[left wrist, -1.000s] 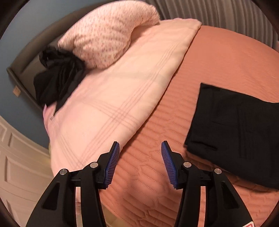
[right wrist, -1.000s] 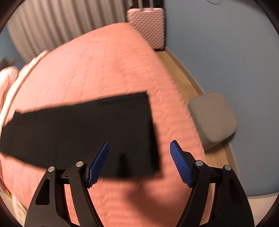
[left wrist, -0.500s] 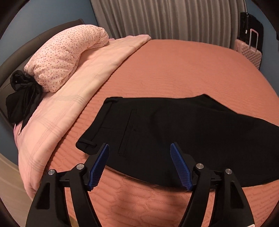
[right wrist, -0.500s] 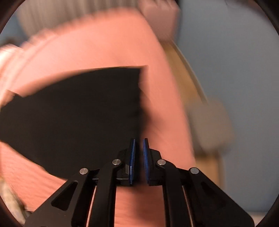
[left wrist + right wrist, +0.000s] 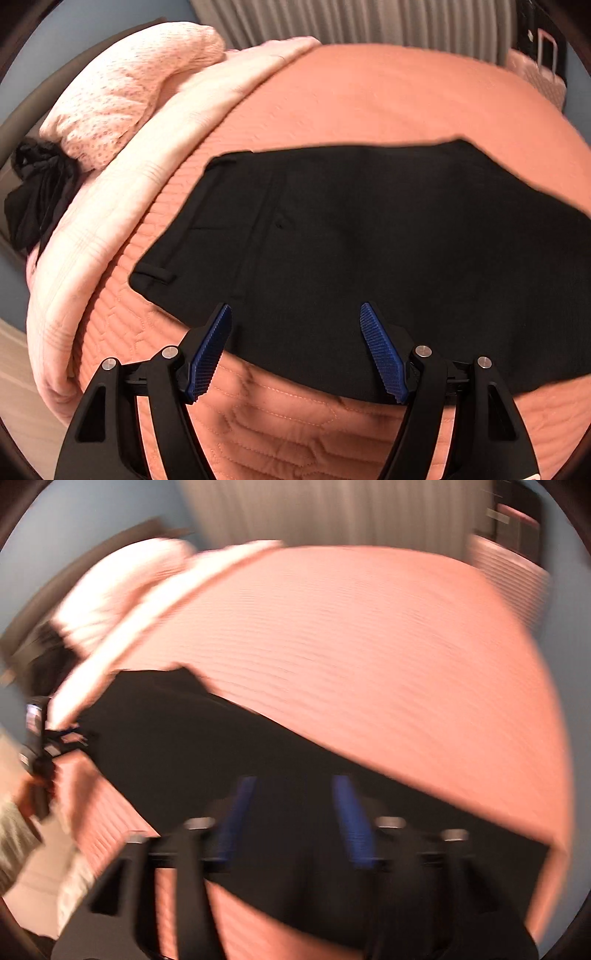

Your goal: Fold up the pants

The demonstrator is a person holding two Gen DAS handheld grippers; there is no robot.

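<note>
Left wrist: both tongs (image 5: pixel 295 314) (image 5: pixel 293 786) spread over black pants (image 5: pixel 369 240).

Warm indoor light, left wrist view sharp, right wrist view motion-blurred, fisheye bending, dark vignetted corners

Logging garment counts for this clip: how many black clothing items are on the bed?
2. The black pants lie flat on the orange bedspread; a bunched black garment sits at the headboard end beside the floral pillow. More may be hidden.

Pants (image 5: pixel 369 236) lie on the bed (image 5: pixel 388 99), blanket (image 5: pixel 122 206) left.
</note>
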